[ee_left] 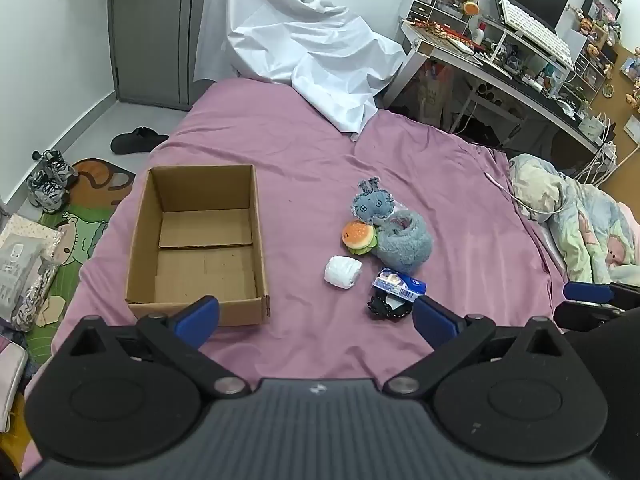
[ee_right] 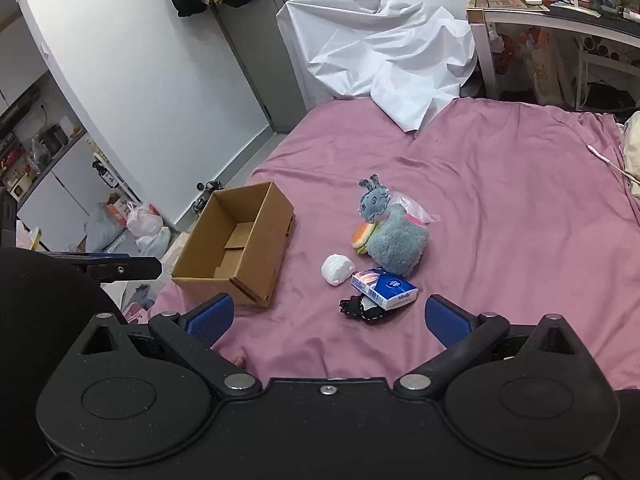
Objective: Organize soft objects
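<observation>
From the left wrist view we found the left gripper (ee_left: 316,318) spread wide, holding nothing, above the bed (ee_left: 280,152); the cardboard box (ee_left: 200,236) stood empty, with the soft toys (ee_left: 388,228) clustered to its right. From the right wrist view the right gripper (ee_right: 326,320) likewise stood wide and empty, the tissue pack (ee_right: 386,290) just beyond it.

— How many boxes are on the bed?
— One cardboard box (ee_left: 200,240).
— And the soft things beside it?
— One blue plush doll (ee_left: 370,202), one burger toy (ee_left: 358,237), one fluffy grey-blue item (ee_left: 404,246), one white roll (ee_left: 342,272), one blue tissue pack (ee_left: 400,282), one black lacy piece (ee_left: 386,307). Six, each a single.
— Grippers?
— Two.
</observation>
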{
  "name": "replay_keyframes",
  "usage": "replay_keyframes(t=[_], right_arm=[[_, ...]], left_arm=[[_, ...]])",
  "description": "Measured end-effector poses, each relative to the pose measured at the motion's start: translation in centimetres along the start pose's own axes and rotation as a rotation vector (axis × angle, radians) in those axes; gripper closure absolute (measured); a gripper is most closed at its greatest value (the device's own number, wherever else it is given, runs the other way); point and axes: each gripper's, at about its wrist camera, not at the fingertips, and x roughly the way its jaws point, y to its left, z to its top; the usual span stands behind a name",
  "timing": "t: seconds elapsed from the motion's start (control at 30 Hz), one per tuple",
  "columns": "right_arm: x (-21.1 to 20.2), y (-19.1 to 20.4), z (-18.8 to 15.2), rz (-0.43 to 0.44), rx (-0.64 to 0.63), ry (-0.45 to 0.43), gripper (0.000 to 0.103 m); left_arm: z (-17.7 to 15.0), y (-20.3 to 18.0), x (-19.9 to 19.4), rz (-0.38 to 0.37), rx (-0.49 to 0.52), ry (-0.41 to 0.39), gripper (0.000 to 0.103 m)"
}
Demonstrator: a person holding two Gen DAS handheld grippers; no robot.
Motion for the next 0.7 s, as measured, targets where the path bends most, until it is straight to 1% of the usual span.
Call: replay_keyframes(t=[0.03, 0.7], right_arm=[[0.02, 0.01, 0.00, 0.000, 0.000, 0.000, 0.000], [0.34, 0.27, 0.03, -0.005, -0.006, 0.002, 0.000]], left_arm=[[-0.04, -0.04, -0.03, 0.006, 0.009, -0.015, 0.001], [-0.01, 0.42, 0.10, -0.003, -0.003, -0.013, 0.001]])
